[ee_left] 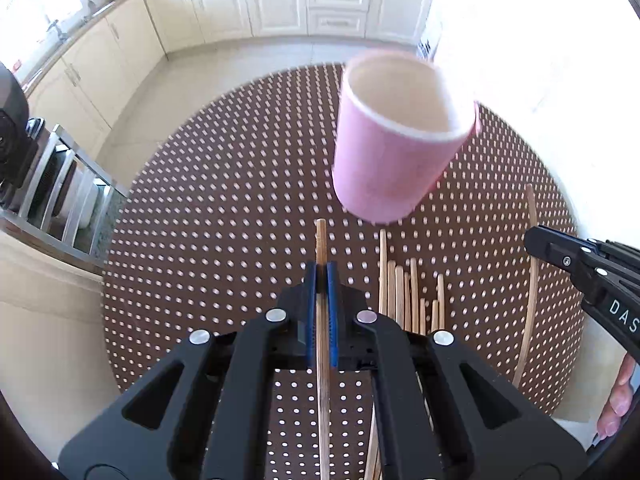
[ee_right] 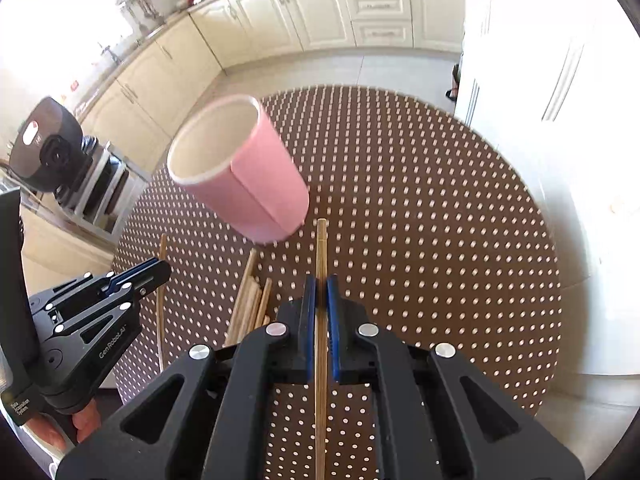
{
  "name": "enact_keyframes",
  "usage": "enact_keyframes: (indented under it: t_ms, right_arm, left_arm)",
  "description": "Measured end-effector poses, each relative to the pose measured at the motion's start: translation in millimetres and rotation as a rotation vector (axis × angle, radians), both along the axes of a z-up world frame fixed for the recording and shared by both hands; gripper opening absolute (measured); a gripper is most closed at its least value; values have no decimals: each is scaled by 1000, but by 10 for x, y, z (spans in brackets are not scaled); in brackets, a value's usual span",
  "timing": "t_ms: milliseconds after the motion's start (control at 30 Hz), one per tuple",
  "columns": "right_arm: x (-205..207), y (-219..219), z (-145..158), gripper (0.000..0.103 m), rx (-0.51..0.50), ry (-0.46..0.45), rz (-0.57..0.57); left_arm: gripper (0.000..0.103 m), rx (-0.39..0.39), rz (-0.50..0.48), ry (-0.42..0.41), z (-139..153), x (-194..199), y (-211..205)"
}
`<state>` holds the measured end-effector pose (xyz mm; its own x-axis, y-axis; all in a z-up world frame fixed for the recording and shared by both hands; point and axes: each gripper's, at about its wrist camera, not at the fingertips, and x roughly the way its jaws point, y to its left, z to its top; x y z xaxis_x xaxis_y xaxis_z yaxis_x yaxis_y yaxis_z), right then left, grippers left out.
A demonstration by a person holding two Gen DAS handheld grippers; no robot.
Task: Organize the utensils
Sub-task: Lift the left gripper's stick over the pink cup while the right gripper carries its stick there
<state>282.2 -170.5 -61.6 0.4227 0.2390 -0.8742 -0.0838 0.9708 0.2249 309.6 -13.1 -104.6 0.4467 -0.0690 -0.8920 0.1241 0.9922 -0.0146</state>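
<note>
Both the left gripper (ee_left: 321, 276) and right gripper (ee_right: 321, 288) clench thin wooden chopsticks (ee_left: 321, 248), a smooth pink cylindrical cup (ee_left: 400, 136) ahead on the dotted brown tablecloth (ee_left: 224, 200).

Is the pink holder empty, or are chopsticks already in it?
Empty as far as visible: the pink holder shows only bare pale inner wall in both views; its bottom is not visible.

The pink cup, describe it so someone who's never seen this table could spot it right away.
Find the round table with the brown, white-dotted cloth. The pink cup stands on it, beyond the heap of wooden chopsticks. It is the only pink thing there: a tall, open, empty cylinder with a pale inside, next to thin sticks lying flat.
</note>
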Motion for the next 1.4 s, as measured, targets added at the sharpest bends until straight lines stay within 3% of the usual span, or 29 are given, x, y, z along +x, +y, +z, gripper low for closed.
enact_keyframes:
  t_ms: [400,1400]
  right_arm:
    - [-130,-43,451,4,1,-163,-23]
    - [-181,212,1441,4,17,-505,-50]
  left_arm:
    - [5,-15,39,-155,648,-77,74]
    - [5,-69,116,-436,1615,-156,88]
